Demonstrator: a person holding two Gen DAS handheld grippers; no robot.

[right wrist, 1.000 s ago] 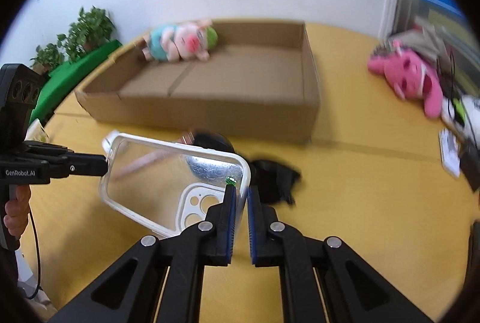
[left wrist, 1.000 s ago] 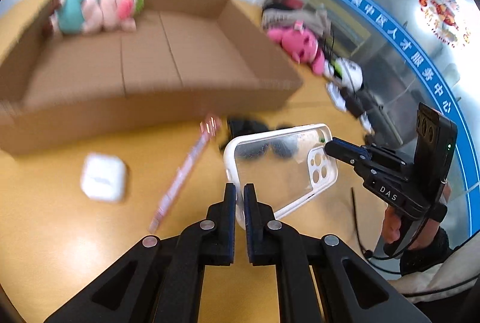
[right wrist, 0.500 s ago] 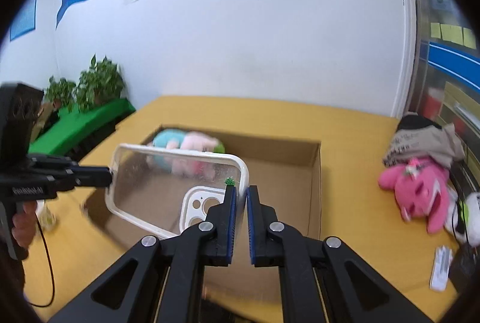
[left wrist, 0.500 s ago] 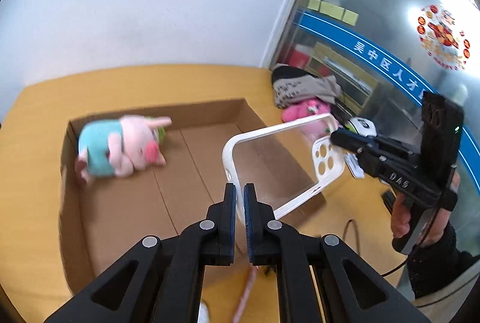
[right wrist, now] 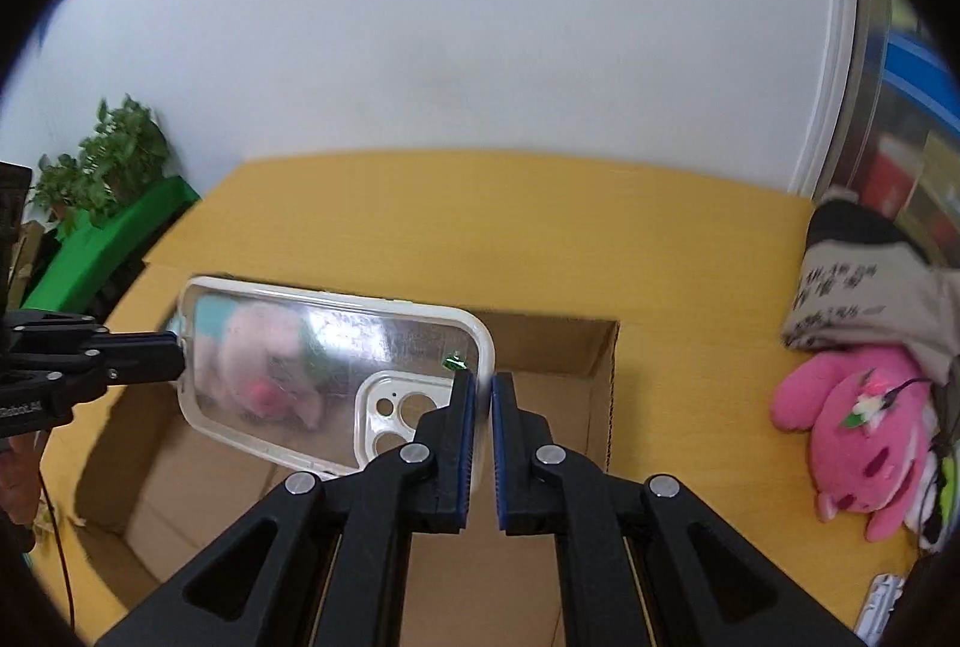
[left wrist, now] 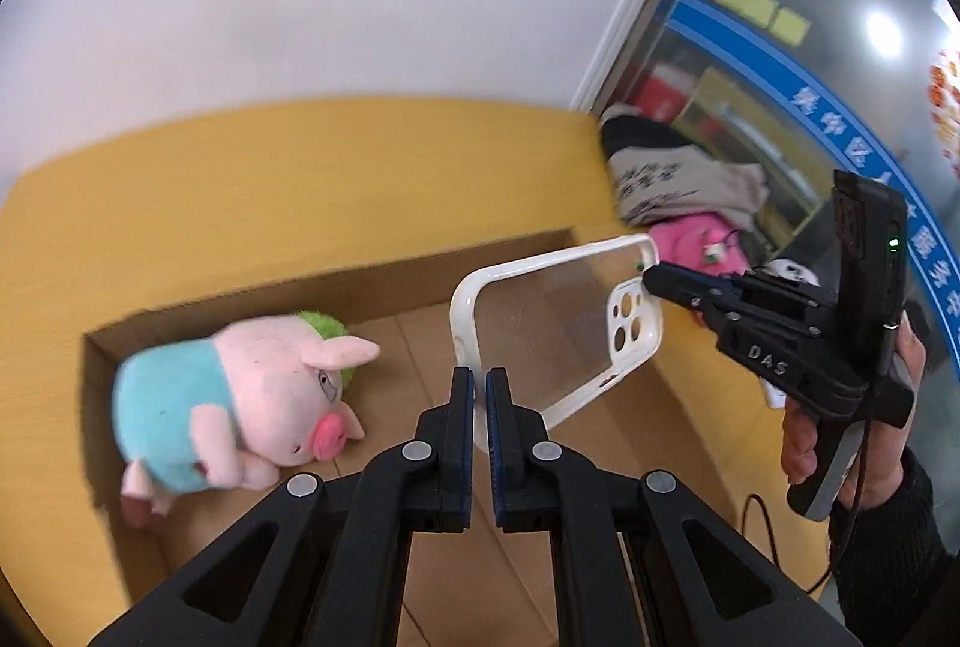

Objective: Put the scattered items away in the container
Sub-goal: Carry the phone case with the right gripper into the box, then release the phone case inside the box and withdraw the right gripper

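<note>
1. Nearest to us, our left gripper [left wrist: 480,395] pinches the lower rim of a clear phone case [left wrist: 540,335] with a white bumper; its jaws stand nearly together with only that thin edge between them.
2. Our right gripper [right wrist: 485,401] clamps the opposite end of the same phone case [right wrist: 312,371], at the corner by the camera cut-out, its jaws equally narrow. In the left wrist view we see that right gripper [left wrist: 651,281] reaching in from the right, carried by a hand [left wrist: 840,425] in a dark sleeve.
3. We hold the case between the two tools, tilted, in the air above the open cardboard box [left wrist: 420,281], touching nothing else.
4. Inside the box, on its floor toward the left, a plush pig [left wrist: 240,407] in a teal shirt lies on its side. From the right wrist we see it blurred through the clear case.
5. The box sits on a yellow table [right wrist: 480,227].
6. Farther right on the table, outside the box, lies a pink plush toy [right wrist: 858,425] with a folded grey garment [right wrist: 864,287] touching it behind.
7. Beyond the table's left edge stands a green planter with leafy plants [right wrist: 108,167] against the white wall [right wrist: 480,17].
</note>
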